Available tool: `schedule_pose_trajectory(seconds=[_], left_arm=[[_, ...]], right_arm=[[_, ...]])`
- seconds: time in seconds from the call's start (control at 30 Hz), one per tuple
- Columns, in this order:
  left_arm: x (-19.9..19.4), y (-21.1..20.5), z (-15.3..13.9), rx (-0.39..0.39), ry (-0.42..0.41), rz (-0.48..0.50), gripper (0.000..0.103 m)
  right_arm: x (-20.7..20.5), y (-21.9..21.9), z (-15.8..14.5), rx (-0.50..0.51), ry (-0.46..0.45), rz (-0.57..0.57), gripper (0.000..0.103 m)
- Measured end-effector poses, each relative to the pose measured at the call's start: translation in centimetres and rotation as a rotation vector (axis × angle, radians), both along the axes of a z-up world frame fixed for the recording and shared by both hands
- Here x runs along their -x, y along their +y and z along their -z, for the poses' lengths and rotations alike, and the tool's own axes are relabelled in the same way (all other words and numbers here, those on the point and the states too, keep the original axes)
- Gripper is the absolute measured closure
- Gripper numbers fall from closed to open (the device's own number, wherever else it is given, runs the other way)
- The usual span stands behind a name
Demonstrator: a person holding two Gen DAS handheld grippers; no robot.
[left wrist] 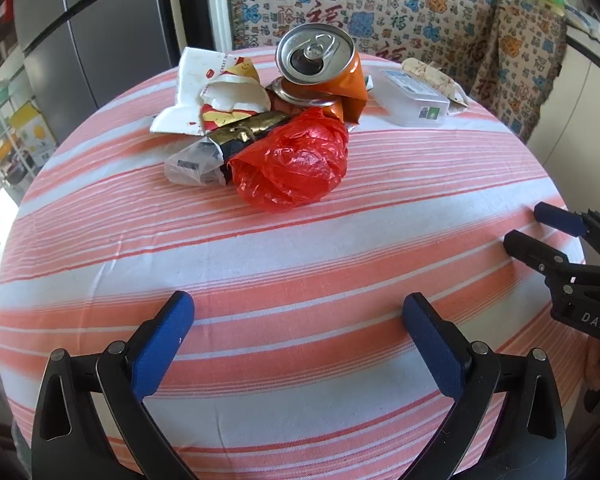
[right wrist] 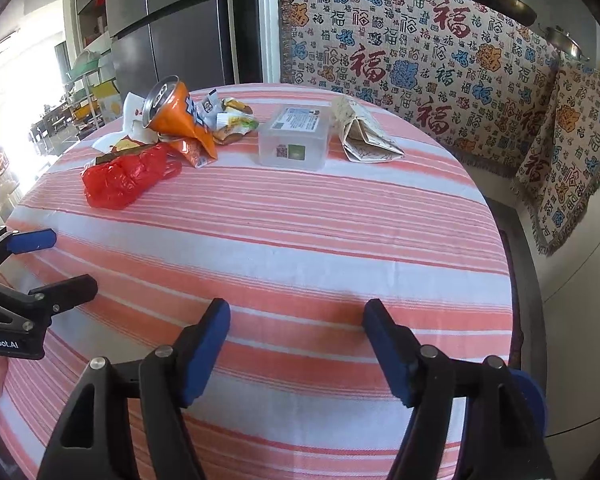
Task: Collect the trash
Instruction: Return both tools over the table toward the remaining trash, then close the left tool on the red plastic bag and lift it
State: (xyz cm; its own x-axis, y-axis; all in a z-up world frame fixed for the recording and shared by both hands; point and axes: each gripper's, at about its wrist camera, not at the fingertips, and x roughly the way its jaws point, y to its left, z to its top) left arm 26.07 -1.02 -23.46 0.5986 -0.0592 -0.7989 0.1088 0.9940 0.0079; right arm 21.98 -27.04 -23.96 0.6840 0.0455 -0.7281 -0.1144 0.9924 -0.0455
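Observation:
A pile of trash lies on the far half of a round table with a pink-striped cloth [left wrist: 300,264]. It holds a crumpled red plastic bag [left wrist: 296,160] [right wrist: 124,176], a crushed orange can [left wrist: 320,68] [right wrist: 176,116], white and red food wrappers [left wrist: 212,88], a black and gold wrapper [left wrist: 244,132] and snack packets [right wrist: 232,120]. A clear plastic box [left wrist: 412,96] [right wrist: 296,140] and a folded paper bag [right wrist: 364,132] lie to the right. My left gripper [left wrist: 298,312] is open and empty above the near cloth. My right gripper [right wrist: 296,316] is open and empty too.
A sofa with a patterned throw [right wrist: 440,60] stands behind and right of the table. A grey fridge [right wrist: 180,32] stands at the back left. The right gripper shows at the right edge of the left wrist view [left wrist: 536,224]; the left gripper shows at the left edge of the right wrist view [right wrist: 66,260].

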Motion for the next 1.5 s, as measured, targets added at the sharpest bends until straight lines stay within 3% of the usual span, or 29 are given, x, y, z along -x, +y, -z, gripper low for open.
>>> schedule_pose_trajectory(seconds=[0.4, 0.67, 0.73, 0.8, 1.0, 1.07, 1.13, 1.2, 1.5], left_arm=[[0.3, 0.2, -0.2, 0.011, -0.001, 0.0, 0.001], [-0.6, 3.3, -4.2, 0.181, -0.073, 0.002, 0.001], [-2.1, 2.0, -4.2, 0.145, -0.057, 0.041, 0.001], [-3.2, 0.4, -4.0, 0.038, -0.075, 0.044, 0.002], [-5.2, -2.2, -3.1, -0.042, -0.059, 0.043, 0.019], [-5.1, -2.3, -3.1, -0.047, -0.061, 0.034, 0.03], [-5.0, -2.4, -2.9, -0.054, -0.049, 0.031, 0.061], [-4.6, -1.9, -2.9, -0.02, -0.033, 0.025, 0.071], [3.1, -1.1, -4.5, 0.064, 0.022, 0.015, 0.072]], right_arm=[[0.1, -0.1, 0.1, 0.003, -0.008, 0.001, 0.031], [0.1, -0.1, 0.1, 0.006, -0.011, 0.001, 0.031], [0.1, 0.0, 0.1, 0.004, -0.011, 0.001, 0.031], [0.1, -0.1, 0.1, 0.006, -0.012, 0.001, 0.031], [0.2, -0.1, 0.2, 0.005, -0.012, 0.001, 0.031], [0.2, -0.1, 0.2, 0.006, -0.013, 0.001, 0.031], [0.2, -0.1, 0.2, 0.006, -0.013, 0.001, 0.031], [0.2, -0.1, 0.2, 0.006, -0.013, 0.001, 0.031], [0.3, -0.1, 0.3, 0.005, -0.015, 0.001, 0.031]])
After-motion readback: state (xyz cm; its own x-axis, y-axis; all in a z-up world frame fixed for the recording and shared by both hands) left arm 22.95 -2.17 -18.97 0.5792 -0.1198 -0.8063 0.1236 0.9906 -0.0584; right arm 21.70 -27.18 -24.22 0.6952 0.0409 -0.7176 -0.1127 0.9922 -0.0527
